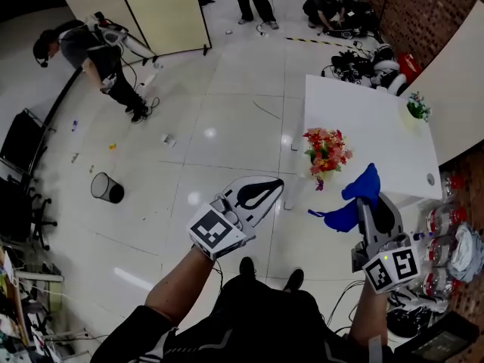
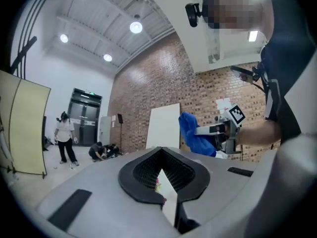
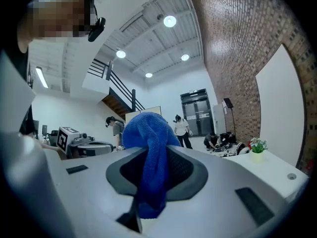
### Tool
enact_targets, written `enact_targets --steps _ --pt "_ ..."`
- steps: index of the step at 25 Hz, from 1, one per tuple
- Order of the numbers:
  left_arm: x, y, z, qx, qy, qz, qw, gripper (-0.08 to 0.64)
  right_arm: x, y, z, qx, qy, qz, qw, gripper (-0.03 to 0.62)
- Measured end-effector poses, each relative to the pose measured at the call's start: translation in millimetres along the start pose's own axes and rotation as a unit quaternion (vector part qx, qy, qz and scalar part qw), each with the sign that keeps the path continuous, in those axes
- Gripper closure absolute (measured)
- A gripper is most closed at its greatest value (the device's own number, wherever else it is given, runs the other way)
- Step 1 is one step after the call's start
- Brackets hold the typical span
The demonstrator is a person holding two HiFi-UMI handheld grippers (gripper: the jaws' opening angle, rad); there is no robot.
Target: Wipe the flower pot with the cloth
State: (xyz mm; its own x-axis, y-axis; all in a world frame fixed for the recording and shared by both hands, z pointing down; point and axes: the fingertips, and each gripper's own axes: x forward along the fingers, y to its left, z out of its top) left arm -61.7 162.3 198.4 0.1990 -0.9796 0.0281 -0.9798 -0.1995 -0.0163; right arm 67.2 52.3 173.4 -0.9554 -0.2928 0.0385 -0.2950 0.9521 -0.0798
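The flower pot point(image 1: 325, 154), holding red and orange flowers, stands near the front edge of a white table point(image 1: 363, 119). My right gripper point(image 1: 367, 197) is shut on a blue cloth point(image 1: 354, 200), just right of the pot and in front of the table edge. The cloth point(image 3: 148, 150) bulges over the right gripper point(image 3: 153, 168) and hangs down between its jaws. My left gripper point(image 1: 274, 184) is shut and empty, over the floor left of the pot. From the left gripper point(image 2: 161, 168), the cloth point(image 2: 195, 135) shows off to the right.
A small green plant in a pale pot point(image 1: 416, 110) stands at the table's far right. A black wire bin point(image 1: 107, 188) sits on the floor to the left. Several people point(image 1: 98, 51) are further back, beside a beige folding screen point(image 1: 151, 10). Bottles point(image 1: 442, 221) are crowded right of the table.
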Motion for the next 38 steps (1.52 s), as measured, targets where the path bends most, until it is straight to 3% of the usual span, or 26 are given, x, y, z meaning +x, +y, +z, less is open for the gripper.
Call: enact_targets --steps 8,20,23,28,36,38 --pt "37.0 45.2 -32.7 0.008 0.026 -0.11 0.9935 0.558 27.0 9.1 -10.3 0.02 -0.002 -0.075 0.997 0.517" --pt "139.8 73.9 -117.5 0.045 0.082 -0.215 0.9722 0.558 47.3 -33.6 -43.5 0.035 -0.003 -0.111 0.993 0.517" --pt "158.1 81.4 -143.0 0.034 0.091 -0.231 0.9681 0.558 56.7 -38.4 -57.3 0.043 0.001 -0.13 0.991 0.517" --pt "167.4 91.7 -158.7 -0.005 0.083 -0.28 0.9563 0.558 76.3 -34.1 -64.4 0.05 -0.002 -0.185 0.981 0.517" --pt "184.4 89.6 -197.0 -0.011 0.087 -0.371 0.9245 0.558 102.5 -14.3 -84.6 0.057 -0.012 -0.288 0.956 0.515" --pt "193.0 86.6 -211.1 -0.01 0.085 -0.383 0.9198 0.558 107.3 -9.0 -95.2 0.062 -0.009 -0.3 0.952 0.517"
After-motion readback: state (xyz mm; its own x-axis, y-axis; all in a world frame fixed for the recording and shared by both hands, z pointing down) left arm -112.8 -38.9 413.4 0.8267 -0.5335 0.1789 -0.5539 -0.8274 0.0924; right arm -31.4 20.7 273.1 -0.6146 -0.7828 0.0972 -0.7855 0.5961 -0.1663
